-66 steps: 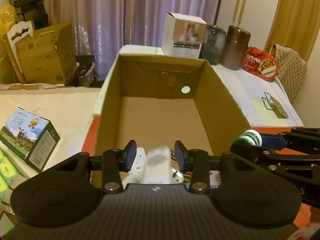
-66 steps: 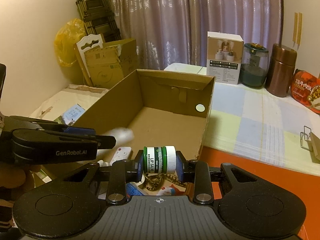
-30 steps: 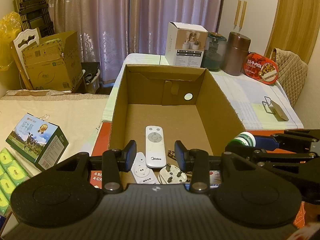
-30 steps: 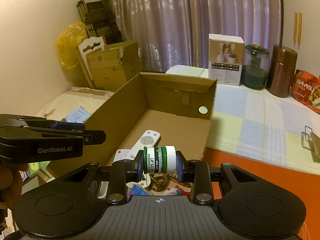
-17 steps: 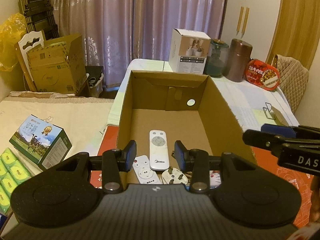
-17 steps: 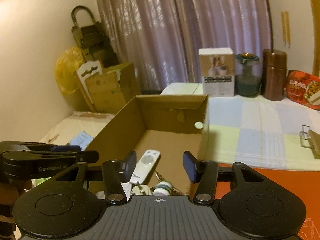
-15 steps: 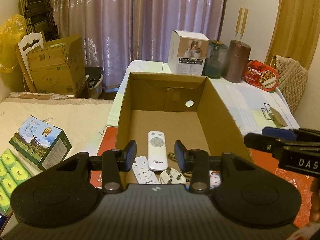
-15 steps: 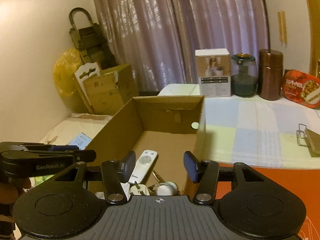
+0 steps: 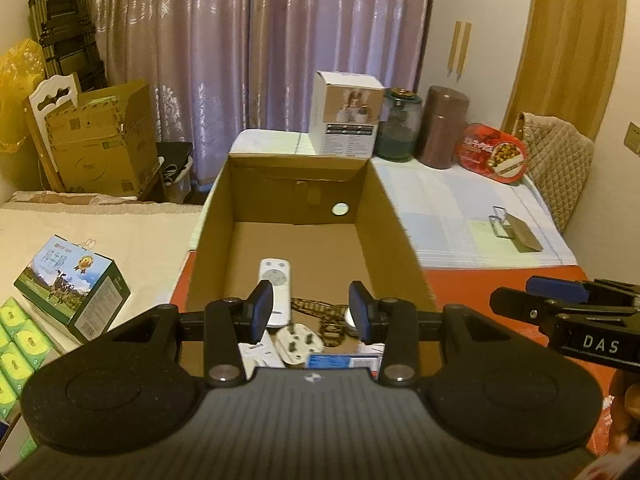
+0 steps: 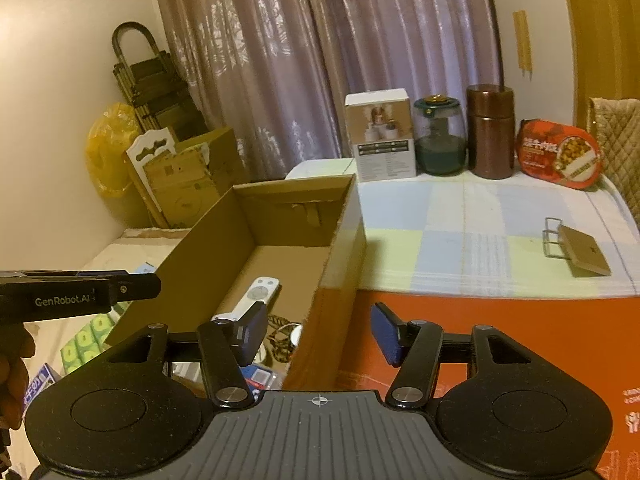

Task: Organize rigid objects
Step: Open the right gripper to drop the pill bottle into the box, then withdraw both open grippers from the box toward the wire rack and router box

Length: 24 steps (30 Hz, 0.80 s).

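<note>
An open cardboard box (image 9: 400, 240) stands in front of me and also shows in the right wrist view (image 10: 340, 248). Inside it lie a white remote (image 9: 275, 280), a white plug (image 9: 297, 342), a patterned cord (image 9: 324, 316) and a small jar, seen only as a white lid (image 9: 349, 316). The remote also shows in the right wrist view (image 10: 256, 294). My left gripper (image 9: 310, 310) is open and empty above the box's near end. My right gripper (image 10: 318, 334) is open and empty, over the box's right wall.
On the checked cloth to the right stand a white carton (image 9: 346, 120), a glass jar (image 9: 400, 124), a brown canister (image 9: 444, 126), a red food tin (image 9: 494, 156) and a clip board (image 9: 520, 232). A milk carton box (image 9: 72, 280) lies left.
My left gripper let the white remote go into the box. My right gripper opened, dropped the green-and-white jar into the box and swung right, over the box's right wall.
</note>
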Each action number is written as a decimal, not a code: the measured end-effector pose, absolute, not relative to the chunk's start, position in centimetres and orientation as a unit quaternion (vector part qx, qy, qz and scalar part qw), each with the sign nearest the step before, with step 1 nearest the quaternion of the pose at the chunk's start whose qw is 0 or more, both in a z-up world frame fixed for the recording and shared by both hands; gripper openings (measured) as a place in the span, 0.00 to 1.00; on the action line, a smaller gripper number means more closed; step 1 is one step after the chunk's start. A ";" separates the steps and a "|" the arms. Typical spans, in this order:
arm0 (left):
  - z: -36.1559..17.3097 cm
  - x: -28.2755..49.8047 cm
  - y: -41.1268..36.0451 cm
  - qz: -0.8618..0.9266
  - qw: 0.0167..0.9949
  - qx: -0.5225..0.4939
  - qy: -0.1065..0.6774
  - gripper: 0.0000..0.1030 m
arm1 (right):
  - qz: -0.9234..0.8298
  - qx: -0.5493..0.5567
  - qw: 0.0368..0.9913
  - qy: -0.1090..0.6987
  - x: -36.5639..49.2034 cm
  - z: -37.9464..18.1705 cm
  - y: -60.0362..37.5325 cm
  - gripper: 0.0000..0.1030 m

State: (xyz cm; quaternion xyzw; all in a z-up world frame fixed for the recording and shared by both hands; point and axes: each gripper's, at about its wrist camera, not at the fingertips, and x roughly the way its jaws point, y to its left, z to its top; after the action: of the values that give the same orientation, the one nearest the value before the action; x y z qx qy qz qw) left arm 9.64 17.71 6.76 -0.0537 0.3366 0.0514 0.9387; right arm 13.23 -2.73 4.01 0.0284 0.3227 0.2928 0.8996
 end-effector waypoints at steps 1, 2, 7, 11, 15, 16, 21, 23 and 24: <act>6.9 9.5 17.3 0.050 0.939 -0.054 0.336 0.35 | 0.291 0.030 0.900 0.322 13.1 4.2 -3.1 0.53; 7.1 9.4 16.9 0.048 0.940 -0.054 0.335 0.35 | 0.290 0.031 0.901 0.320 12.8 4.4 -3.5 0.54; 7.7 9.2 14.8 0.034 0.941 -0.055 0.333 0.36 | 0.277 0.036 0.907 0.315 12.5 5.2 -5.7 0.54; 8.1 9.4 12.9 0.023 0.942 -0.052 0.331 0.40 | 0.260 0.045 0.914 0.308 12.2 5.7 -8.0 0.55; 8.4 9.7 10.8 0.010 0.943 -0.046 0.330 0.46 | 0.239 0.051 0.920 0.305 12.1 6.1 -10.5 0.57; 8.5 9.9 10.3 0.007 0.943 -0.044 0.330 0.46 | 0.234 0.053 0.922 0.304 12.1 6.1 -11.0 0.57; 8.6 10.8 7.7 -0.010 0.944 -0.035 0.329 0.60 | 0.204 0.063 0.931 0.297 12.1 6.5 -14.3 0.60; 8.5 11.1 6.8 -0.016 0.944 -0.032 0.329 0.65 | 0.192 0.063 0.934 0.295 12.1 6.7 -15.5 0.61; 8.5 11.2 6.4 -0.019 0.944 -0.031 0.329 0.68 | 0.186 0.064 0.935 0.294 12.1 6.7 -16.2 0.62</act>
State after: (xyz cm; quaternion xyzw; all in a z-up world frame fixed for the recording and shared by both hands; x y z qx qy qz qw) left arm 11.21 6.42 8.54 -0.0311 0.3293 -0.0189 0.9435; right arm 12.12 -16.17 6.72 0.0639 0.2943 0.1859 0.9353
